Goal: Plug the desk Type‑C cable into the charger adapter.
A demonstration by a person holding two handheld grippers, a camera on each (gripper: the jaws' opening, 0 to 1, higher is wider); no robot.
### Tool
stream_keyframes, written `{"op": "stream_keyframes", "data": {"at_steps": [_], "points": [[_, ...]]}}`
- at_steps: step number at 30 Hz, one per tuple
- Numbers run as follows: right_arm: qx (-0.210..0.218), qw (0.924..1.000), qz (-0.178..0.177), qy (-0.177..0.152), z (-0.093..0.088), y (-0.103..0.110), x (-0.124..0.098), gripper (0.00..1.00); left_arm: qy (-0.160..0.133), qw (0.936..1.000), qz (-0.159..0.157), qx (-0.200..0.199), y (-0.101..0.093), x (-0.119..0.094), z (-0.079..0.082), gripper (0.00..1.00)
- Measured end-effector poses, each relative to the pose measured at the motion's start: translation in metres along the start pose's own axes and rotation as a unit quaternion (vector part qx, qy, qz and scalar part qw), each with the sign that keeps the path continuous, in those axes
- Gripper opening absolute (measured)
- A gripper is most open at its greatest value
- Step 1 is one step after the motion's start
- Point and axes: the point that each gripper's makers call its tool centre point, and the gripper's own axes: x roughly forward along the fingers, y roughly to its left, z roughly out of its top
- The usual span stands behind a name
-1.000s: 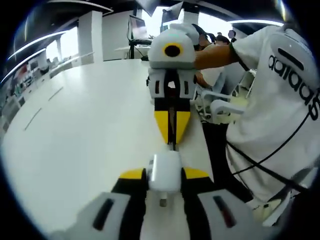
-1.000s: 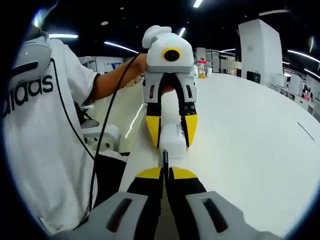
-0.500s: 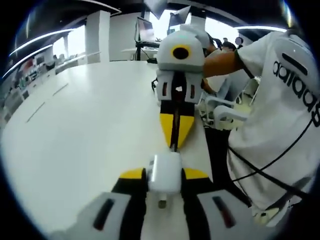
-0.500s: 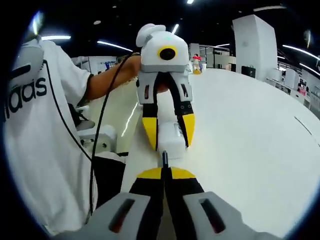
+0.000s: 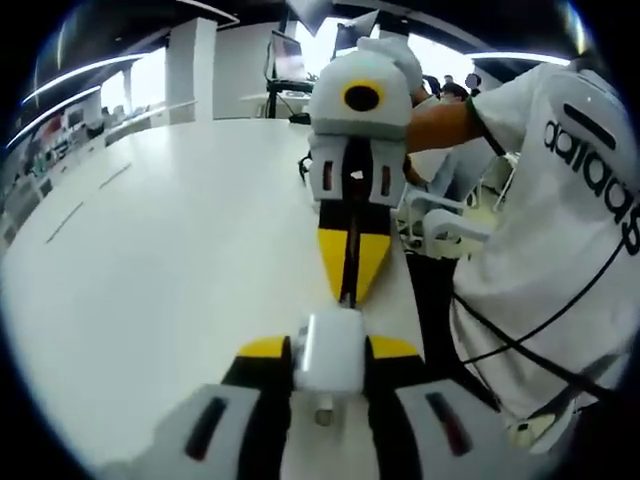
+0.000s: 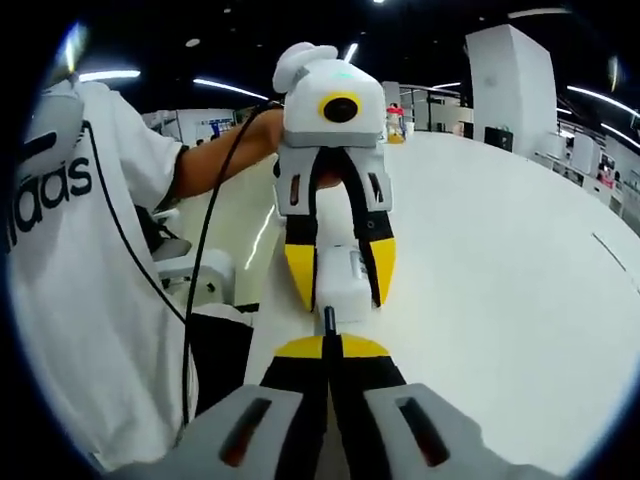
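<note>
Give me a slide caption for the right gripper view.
Right hand-held gripper presents the Type-C cable to the white charger adapter clamped by the left hand-held gripper.

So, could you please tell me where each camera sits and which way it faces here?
Left gripper view: rides the left gripper, looking along its jaws, shut on the adapter, at the facing right gripper; the person's arm and shirt at right.
Right gripper view: rides the right gripper, looking along its jaws, shut on the cable, at the left gripper; arm and shirt at left.
Shared: both grippers, adapter, white desk.
</note>
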Motion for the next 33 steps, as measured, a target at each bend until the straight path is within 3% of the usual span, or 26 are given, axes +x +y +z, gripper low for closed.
{"op": "stream_keyframes", "data": {"at_steps": [7, 11, 20, 33], "points": [[0.008, 0.9997, -0.002, -0.025, -0.002, 0.001, -0.002, 0.02, -0.004, 0.9999, -0.006, 0.009, -0.001, 0.001, 0.001, 0.27], [-0.022, 0.9991, -0.013, -0.032, -0.001, -0.003, 0.000, 0.03, -0.009, 0.9999, -0.003, 0.008, 0.005, -0.003, -0.001, 0.27], [-0.036, 0.9981, -0.031, -0.039, 0.000, -0.002, 0.000, 0.05, -0.016, 0.9998, 0.008, 0.006, 0.010, -0.008, -0.004, 0.28], [-0.032, 0.9960, -0.076, -0.034, -0.016, -0.009, -0.030, 0.09, -0.026, 0.9993, 0.025, 0.008, 0.012, -0.013, -0.002, 0.29]]}}
